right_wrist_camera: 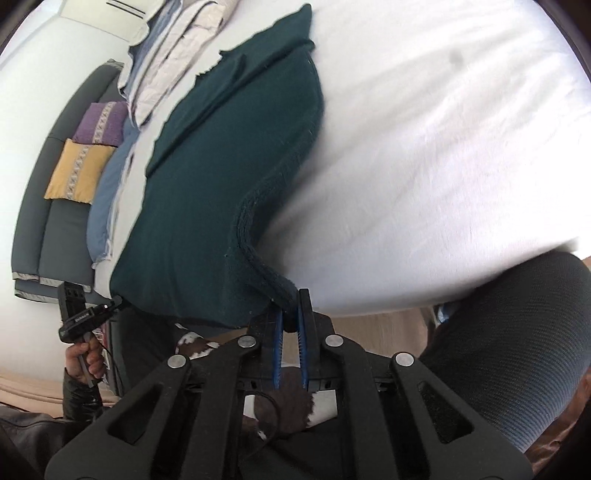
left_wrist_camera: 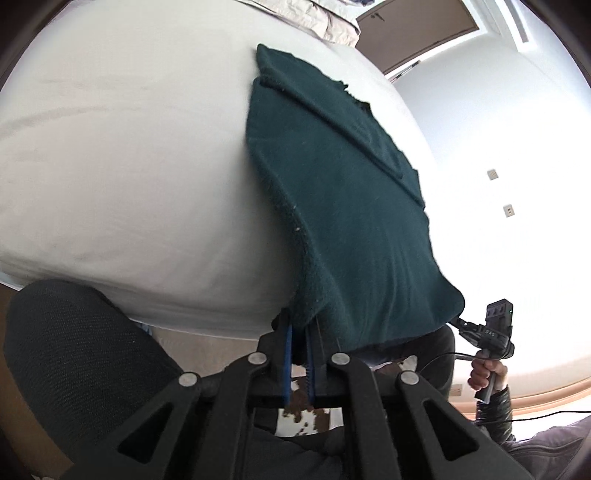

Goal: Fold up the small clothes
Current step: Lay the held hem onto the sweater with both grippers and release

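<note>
A dark green knit garment (left_wrist_camera: 332, 192) lies stretched over the white bed (left_wrist_camera: 129, 166), its near edge lifted off the sheet. My left gripper (left_wrist_camera: 299, 325) is shut on its near corner. My right gripper (right_wrist_camera: 290, 314) is shut on the other near corner, at the thick ribbed hem. The garment also shows in the right wrist view (right_wrist_camera: 221, 166), with a sleeve folded across its far part. The right gripper also shows in the left wrist view (left_wrist_camera: 461, 324), the left gripper in the right wrist view (right_wrist_camera: 117, 301).
Folded pale bedding (right_wrist_camera: 177, 55) and a blue pillow (right_wrist_camera: 107, 192) lie at the bed's head. A grey sofa (right_wrist_camera: 62, 218) with purple and yellow cushions stands beyond. The person's dark knees (left_wrist_camera: 74, 362) are at the bed's near edge. A door (left_wrist_camera: 417, 33) is behind.
</note>
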### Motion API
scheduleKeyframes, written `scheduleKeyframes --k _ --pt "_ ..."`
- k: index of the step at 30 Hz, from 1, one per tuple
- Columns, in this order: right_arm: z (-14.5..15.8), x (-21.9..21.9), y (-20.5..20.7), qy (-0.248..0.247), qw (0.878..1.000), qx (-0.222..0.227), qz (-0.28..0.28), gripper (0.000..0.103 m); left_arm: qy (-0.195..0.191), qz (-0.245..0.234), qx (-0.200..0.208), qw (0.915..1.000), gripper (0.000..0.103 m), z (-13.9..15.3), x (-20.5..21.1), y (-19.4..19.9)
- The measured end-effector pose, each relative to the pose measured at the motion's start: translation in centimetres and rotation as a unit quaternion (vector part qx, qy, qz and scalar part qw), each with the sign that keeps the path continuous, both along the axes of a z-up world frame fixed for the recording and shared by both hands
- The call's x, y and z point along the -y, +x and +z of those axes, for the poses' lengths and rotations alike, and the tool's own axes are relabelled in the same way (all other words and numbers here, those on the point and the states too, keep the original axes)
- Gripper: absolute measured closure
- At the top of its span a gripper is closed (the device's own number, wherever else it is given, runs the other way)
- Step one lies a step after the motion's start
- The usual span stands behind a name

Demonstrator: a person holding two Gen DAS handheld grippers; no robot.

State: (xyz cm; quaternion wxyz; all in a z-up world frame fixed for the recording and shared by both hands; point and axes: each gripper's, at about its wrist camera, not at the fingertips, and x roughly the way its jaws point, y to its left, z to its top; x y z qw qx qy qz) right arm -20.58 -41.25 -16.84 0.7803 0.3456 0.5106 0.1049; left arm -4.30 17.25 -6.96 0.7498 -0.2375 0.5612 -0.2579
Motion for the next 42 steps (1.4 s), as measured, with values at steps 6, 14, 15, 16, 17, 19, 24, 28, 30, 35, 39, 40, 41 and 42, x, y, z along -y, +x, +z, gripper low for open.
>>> scheduleKeyframes --k 6,14,15,16,17,19,24,28,30,35,39,40,41,42 --pt "4.5 1.0 1.3 0.060 0.995 0.074 -0.009 0.097 -0.089 0.022 0.033 0.9953 0.096 3.2 -0.3 1.3" --pt "8.4 1.2 3.1 0.148 0.980 0.132 -0.011 0.097 -0.149 0.040 0.051 0.9867 0.096 5.7 0.1 3.8" --pt "8.7 1.4 3.2 0.154 0.978 0.138 -0.015 0.097 -0.153 0.042 0.053 0.9860 0.096 5.8 0.2 4.1" --pt "9.1 1.7 3.2 0.160 0.976 0.144 -0.021 0.097 -0.159 0.045 0.054 0.9847 0.096 5.9 0.2 4.5" --pt "9.4 2.0 3.3 0.163 0.975 0.149 -0.025 0.097 -0.166 0.048 0.055 0.9835 0.096 6.0 0.3 4.8" --pt "9.9 4.0 2.5 0.169 0.972 0.161 -0.030 0.097 -0.176 0.053 0.059 0.9812 0.096 6.2 0.1 5.4" --pt "10.7 4.9 4.9 0.179 0.966 0.179 -0.057 0.097 -0.193 0.068 0.067 0.9766 0.096 6.4 -0.2 7.4" --pt "11.1 6.4 8.1 0.179 0.961 0.191 -0.088 0.097 -0.202 0.086 0.071 0.9730 0.096 6.2 -0.5 9.9" --pt "11.0 7.3 10.0 0.183 0.957 0.193 -0.115 0.097 -0.209 0.097 0.072 0.9705 0.096 6.2 -0.6 11.5" --pt "10.4 10.2 15.8 0.174 0.950 0.191 -0.174 0.097 -0.220 0.122 0.069 0.9654 0.096 5.7 -0.3 16.7" --pt "9.7 11.7 21.0 0.150 0.951 0.183 -0.199 0.097 -0.234 0.142 0.066 0.9596 0.096 5.2 0.3 21.1" --pt "9.5 12.0 22.4 0.143 0.952 0.180 -0.202 0.097 -0.237 0.147 0.063 0.9582 0.096 4.9 0.4 22.2" --pt "9.3 12.1 23.8 0.137 0.953 0.177 -0.205 0.097 -0.237 0.153 0.062 0.9576 0.096 4.7 0.6 23.2" --pt "9.0 12.3 25.2 0.132 0.954 0.173 -0.206 0.097 -0.235 0.156 0.060 0.9574 0.096 4.5 0.8 24.3"
